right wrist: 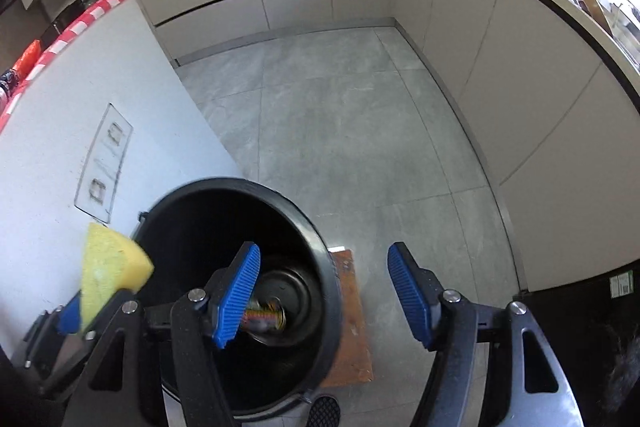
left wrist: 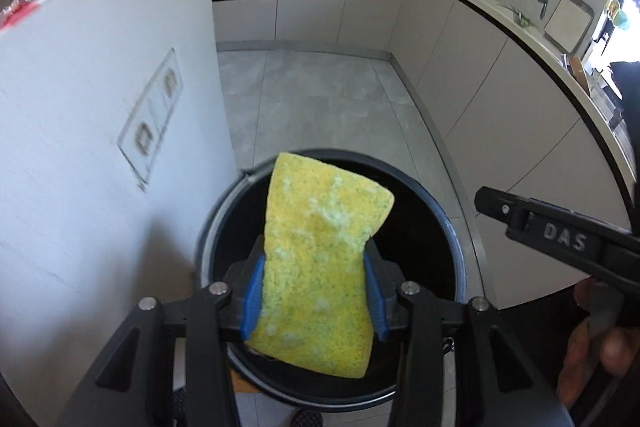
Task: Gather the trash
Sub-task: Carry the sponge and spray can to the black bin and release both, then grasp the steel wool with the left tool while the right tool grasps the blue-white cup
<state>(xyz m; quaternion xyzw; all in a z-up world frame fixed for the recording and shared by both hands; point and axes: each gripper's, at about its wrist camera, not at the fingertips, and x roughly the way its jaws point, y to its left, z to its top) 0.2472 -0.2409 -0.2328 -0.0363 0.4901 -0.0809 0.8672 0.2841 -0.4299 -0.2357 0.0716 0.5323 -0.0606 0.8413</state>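
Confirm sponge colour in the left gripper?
Yellow, with pale speckled patches: sponge over the black bin. Clearest in left wrist view.

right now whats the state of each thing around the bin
yellow sponge: held between the left gripper pads, above the bin mouth
trash bin: lid open, standing on the floor
can: inside the bin, blurred
right gripper: open, empty, over the bin's rim

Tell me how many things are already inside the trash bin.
1 visible: a colourful can at the bottom of the black bin. The yellow sponge remains in the left gripper above it; more may be hidden.
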